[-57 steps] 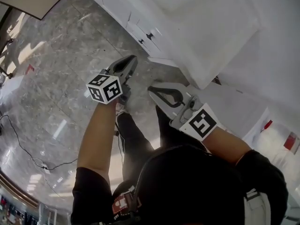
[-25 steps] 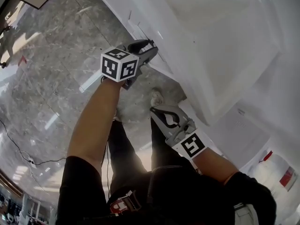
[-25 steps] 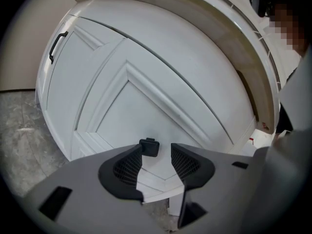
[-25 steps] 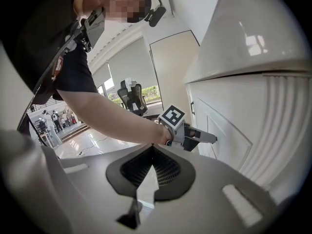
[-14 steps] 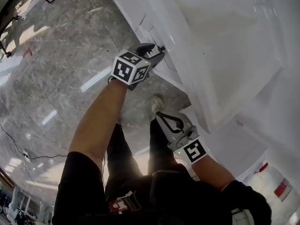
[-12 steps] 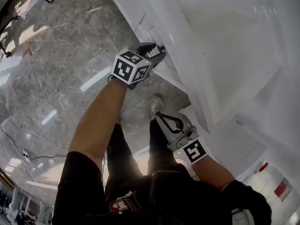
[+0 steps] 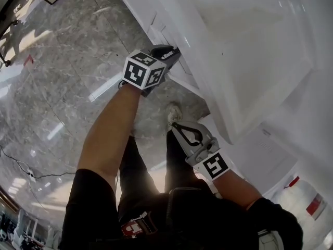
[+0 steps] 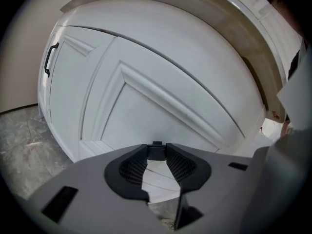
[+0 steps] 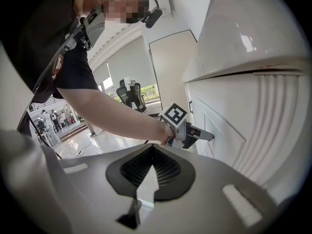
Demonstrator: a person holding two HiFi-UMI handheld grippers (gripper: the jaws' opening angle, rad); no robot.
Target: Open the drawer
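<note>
The small black handle (image 8: 156, 149) is being pinched between the dark ribbed fingers (image 8: 130, 169) of the left gripper (image 7: 175, 51). They have just been closing in, and their tips are being pressed against both sides of it. The grasping step is therefore judged to be finishing, with the pull not yet begun. What is being called for next is a straight draw back along the line of the gripper, away from the front, with the pinch being kept firm. So small a handle is likely to be lost if the pull is being angled.

Around that handle, the white panelled drawer front (image 8: 161, 106) is being shown with a raised moulding running across it above the handle. Its edges are appearing flush with the neighbouring panels, so it is judged to be shut still. Well to the left of the handle, a thin black bar pull (image 8: 48, 60) is being carried by a neighbouring white door. Above the handle, the white surface (image 7: 244, 40) of the cabinet is overhanging. Below and well behind the handle, the right gripper (image 7: 176, 126) is being held idle over the grey marble floor (image 7: 52, 87), its fingers clenched together on nothing.
</note>
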